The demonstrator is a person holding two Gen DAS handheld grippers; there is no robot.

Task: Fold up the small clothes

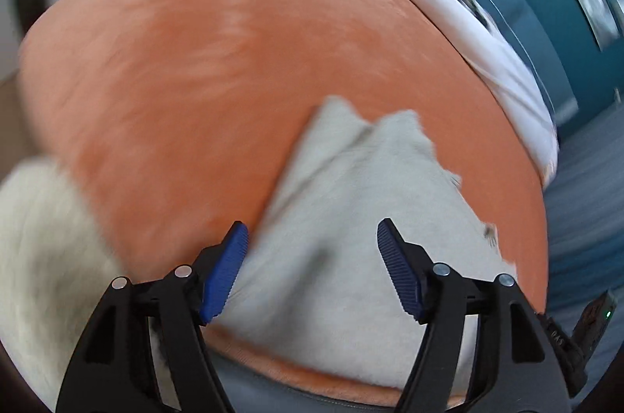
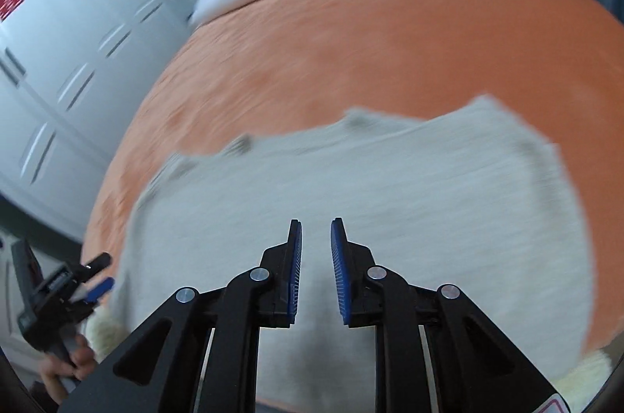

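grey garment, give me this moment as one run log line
stage: fold pending | grey garment: flat on orange cover | left gripper: open, empty | right gripper: narrow gap, empty

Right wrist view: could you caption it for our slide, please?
Empty right gripper, jaws slightly apart, above grey garment on orange blanket.

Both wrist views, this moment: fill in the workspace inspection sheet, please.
Surface: orange blanket over a bed; bare beyond the garment.
Job's things: pale grey garment lying spread on the blanket, partly folded over in the left wrist view; a fluffy cream cloth at the near edge.
Clutter: white bedding and a dark jumble along the far edge, too blurred to name.
Grippers: left tongs open over the garment, nothing pinched; right tongs narrowly apart, nothing between the pads.
Cables: nothing seen.
Surroundings: white cupboard doors with red labels, teal wall, grey floor.
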